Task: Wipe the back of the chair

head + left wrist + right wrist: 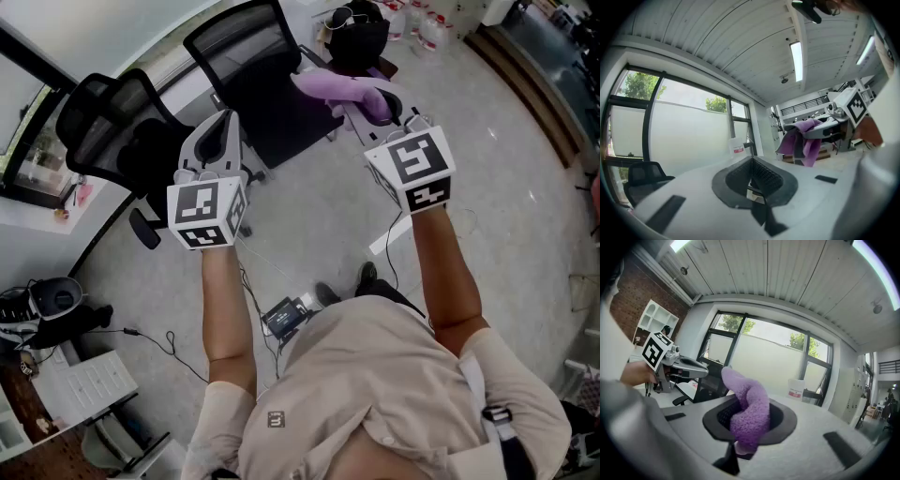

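Right tool (749, 430) clamps cloth (749, 401) (jaws buried).

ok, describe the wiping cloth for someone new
Start at the two black office chairs by the window. The right gripper is raised before them, and the cloth is clamped in its jaws: fuzzy, purple, unlike the black mesh behind.

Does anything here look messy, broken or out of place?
Nothing looks spilled or broken. The only untidy bit is on the floor: loose cables and a small black box lie by the person's feet. The purple cloth hanging from the right tool is clamped there, not dropped.
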### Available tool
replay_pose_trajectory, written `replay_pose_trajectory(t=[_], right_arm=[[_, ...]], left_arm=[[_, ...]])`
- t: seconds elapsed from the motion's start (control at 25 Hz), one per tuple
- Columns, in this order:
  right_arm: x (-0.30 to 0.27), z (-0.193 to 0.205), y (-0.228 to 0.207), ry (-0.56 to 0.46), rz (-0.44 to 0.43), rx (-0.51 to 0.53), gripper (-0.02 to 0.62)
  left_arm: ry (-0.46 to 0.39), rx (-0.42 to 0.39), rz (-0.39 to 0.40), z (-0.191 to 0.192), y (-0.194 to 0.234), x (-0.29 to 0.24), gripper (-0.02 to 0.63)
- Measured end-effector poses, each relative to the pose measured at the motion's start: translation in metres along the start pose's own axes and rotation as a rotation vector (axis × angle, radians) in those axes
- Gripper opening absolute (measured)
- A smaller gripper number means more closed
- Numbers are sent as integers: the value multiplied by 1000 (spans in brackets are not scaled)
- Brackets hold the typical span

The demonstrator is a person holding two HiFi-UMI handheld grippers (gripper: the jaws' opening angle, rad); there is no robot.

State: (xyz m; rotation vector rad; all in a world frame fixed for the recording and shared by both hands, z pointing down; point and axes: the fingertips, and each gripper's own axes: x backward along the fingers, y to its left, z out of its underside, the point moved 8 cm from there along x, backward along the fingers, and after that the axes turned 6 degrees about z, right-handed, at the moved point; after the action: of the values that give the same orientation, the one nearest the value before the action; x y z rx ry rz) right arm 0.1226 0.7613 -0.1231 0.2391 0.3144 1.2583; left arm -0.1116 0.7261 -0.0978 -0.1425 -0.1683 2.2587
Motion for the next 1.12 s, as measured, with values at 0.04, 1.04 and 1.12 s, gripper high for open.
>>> replay_pose_trajectory(t=[0.04, 1.04, 1.12], right_arm=[[0, 0, 1, 0, 0, 0, 58], [-28, -2, 13, 3, 22, -38, 63], [-35, -1, 12, -4, 19, -62, 63]], left_arm=[[0, 0, 0, 0, 1, 0, 8], [-5, 13, -4, 13, 31, 1, 8], [-1, 16, -5, 15, 36, -2, 8]])
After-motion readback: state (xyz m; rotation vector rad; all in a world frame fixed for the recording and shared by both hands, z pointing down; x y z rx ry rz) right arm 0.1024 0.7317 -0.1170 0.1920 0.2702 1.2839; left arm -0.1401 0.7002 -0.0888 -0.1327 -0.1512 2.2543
